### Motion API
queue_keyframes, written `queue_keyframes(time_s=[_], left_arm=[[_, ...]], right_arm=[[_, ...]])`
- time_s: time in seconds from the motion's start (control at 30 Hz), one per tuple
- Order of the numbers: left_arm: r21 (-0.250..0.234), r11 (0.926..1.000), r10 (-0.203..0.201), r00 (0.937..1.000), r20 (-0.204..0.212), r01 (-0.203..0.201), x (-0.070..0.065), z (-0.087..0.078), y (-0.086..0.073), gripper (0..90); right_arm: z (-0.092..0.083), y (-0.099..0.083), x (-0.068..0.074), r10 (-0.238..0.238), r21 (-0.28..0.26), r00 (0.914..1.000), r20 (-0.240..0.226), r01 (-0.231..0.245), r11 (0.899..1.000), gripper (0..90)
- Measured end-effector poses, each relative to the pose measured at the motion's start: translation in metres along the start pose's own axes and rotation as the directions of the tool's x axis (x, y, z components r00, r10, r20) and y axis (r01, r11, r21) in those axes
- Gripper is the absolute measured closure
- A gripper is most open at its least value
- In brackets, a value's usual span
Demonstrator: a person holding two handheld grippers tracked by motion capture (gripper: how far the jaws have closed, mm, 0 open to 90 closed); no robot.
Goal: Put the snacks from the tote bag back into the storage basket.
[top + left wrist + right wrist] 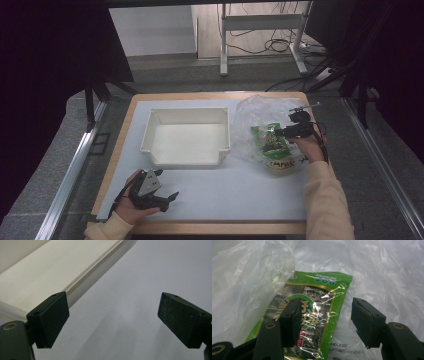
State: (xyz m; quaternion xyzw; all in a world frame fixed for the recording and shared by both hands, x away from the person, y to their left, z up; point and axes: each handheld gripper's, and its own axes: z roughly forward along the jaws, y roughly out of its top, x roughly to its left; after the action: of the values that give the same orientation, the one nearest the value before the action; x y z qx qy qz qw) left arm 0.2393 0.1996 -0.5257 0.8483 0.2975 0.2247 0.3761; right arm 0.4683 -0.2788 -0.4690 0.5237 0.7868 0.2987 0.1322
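over on the right of the table, right gripper (289, 131) poised at the green seaweed packet (270, 139), jaws partly spread and astride its right edge with nothing pinched yet: one pad over the printed face, the other out past the edge above the clear plastic bag (260, 111). seen in the right gripper view as the packet (312, 315) lying flat inside the crinkled bag (387, 277), long axis running away from the jaws, top seam at the far end. looks set to close across the narrow width, likely catching film together with the packet. by far the nearer hand for this. well apart at the near left, left gripper (167, 197) resting on the white mat (240, 190), jaws wide and bare, pointing past the front wall of the white bin (186, 136).
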Motion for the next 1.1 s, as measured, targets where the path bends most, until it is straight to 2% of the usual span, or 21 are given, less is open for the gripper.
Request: queue_keyframes(time_s=[0.33, 0.57, 0.87, 0.93, 1.0, 1.1], left_arm=[[0.002, 1.0000, 0.005, 1.0000, 0.002, -0.005, 0.000, 0.000, 0.000, 10.0], [0.005, 1.0000, 0.007, 1.0000, 0.003, -0.007, 0.000, 0.001, 0.000, 10.0], [0.000, 1.0000, 0.000, 1.0000, 0.006, 0.000, 0.001, 0.001, 0.000, 10.0], [0.000, 1.0000, 0.000, 1.0000, 0.007, 0.000, 0.001, 0.001, 0.000, 10.0], [0.000, 1.0000, -0.001, 1.0000, 0.008, 0.001, 0.001, 0.001, 0.000, 10.0], [-0.002, 1.0000, -0.003, 1.0000, 0.008, 0.003, 0.001, 0.001, -0.001, 10.0]], right_arm=[[0.008, -0.002, -0.002, 0.012, 0.066, 0.9999, -0.012, -0.011, 0.998, 49.1], [0.014, -0.002, -0.005, 0.032, 0.114, 0.9995, 0.001, -0.032, 0.993, 52.5], [0.020, 0.002, -0.005, 0.052, 0.188, 0.9986, 0.006, -0.052, 0.981, 59.3], [0.020, 0.004, -0.005, 0.066, 0.202, 0.9978, 0.004, -0.066, 0.977, 62.3], [0.021, 0.004, -0.004, 0.062, 0.217, 0.9981, 0.004, -0.061, 0.974, 65.2], [0.023, 0.005, -0.003, 0.098, 0.223, 0.9951, 0.004, -0.097, 0.970, 72.4]])
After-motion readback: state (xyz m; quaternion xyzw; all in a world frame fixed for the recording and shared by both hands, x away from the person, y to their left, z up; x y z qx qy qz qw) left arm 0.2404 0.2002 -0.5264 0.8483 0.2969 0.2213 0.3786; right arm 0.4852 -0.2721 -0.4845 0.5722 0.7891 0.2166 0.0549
